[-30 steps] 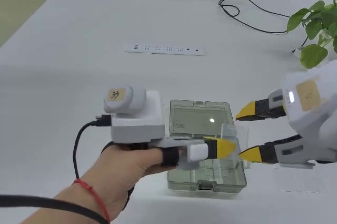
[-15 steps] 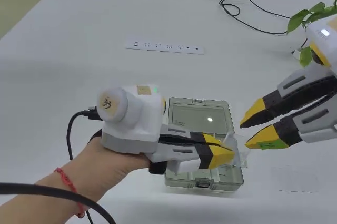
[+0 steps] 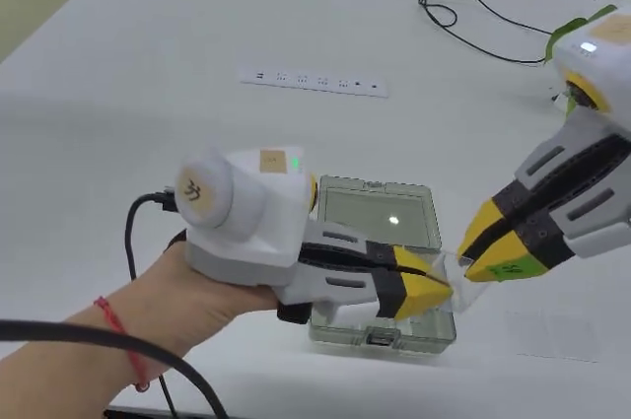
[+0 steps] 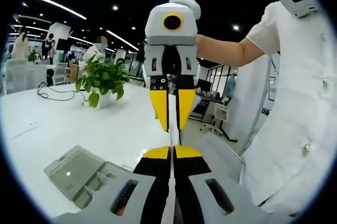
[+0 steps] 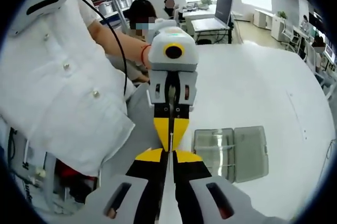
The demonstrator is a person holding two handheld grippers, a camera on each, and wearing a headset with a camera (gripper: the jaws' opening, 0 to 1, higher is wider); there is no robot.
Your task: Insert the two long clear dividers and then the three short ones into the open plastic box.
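Above the front right corner of the open box, held between two pairs of tongs: one divider [image 3: 459, 268], a thin flat piece of clear plastic, glossy, its outline faint against the white surface; its length cannot be told.

Left tongs [image 3: 439, 286]: white moulded body, black jaws with yellow wedge tips, pressed together on one edge of the divider. A hand [image 3: 197, 306] with a red cord at the wrist carries them, and a black lead hangs from the rear.

Right tongs [image 3: 469, 256]: same make, with a green label on the lower tip. The jaws are closed to a thin slit on the divider's opposite edge, tip to tip with the left pair.

Box [image 3: 340, 325]: smoky translucent plastic, rectangular with rounded corners, a front latch and moulded ribs inside. Its flat hinged lid [image 3: 380, 217] lies open behind and catches one lamp reflection.

Desk [image 3: 148, 94]: smooth matt white.

Power strip [image 3: 314, 81]: long, white, lying flat, well behind the box.

Cable [image 3: 473, 15]: thin, black, loosely looped at the far edge.

Plant [image 4: 100, 79]: broad green leaves, in a white pot.
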